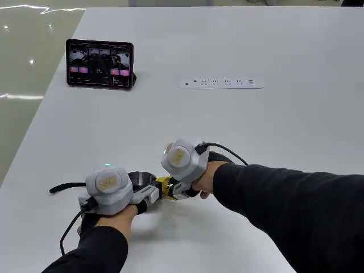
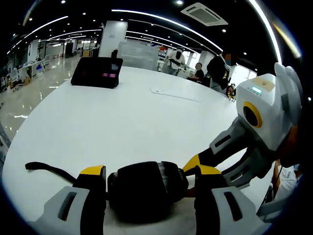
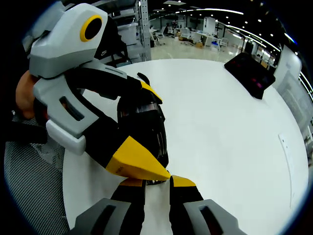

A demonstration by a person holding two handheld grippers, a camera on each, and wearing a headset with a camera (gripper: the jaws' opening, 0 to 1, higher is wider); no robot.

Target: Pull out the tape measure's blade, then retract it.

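Note:
A black tape measure (image 1: 142, 178) lies on the white table (image 1: 239, 125) near its front edge. My left gripper (image 1: 150, 189) is shut on its case, and in the left gripper view the case (image 2: 146, 188) sits between the two yellow-tipped fingers (image 2: 93, 172). A black strap (image 1: 63, 186) trails off to the left. My right gripper (image 1: 169, 191) points at the case from the right. In the right gripper view its jaws (image 3: 157, 184) are nearly together on a small dark tip at the case's mouth (image 3: 144, 122). No length of blade shows.
A tablet (image 1: 100, 63) stands propped at the back left and a white power strip (image 1: 222, 83) lies at the back centre. The table's left edge (image 1: 34, 122) borders a glossy floor. People (image 2: 176, 61) stand far off behind the table.

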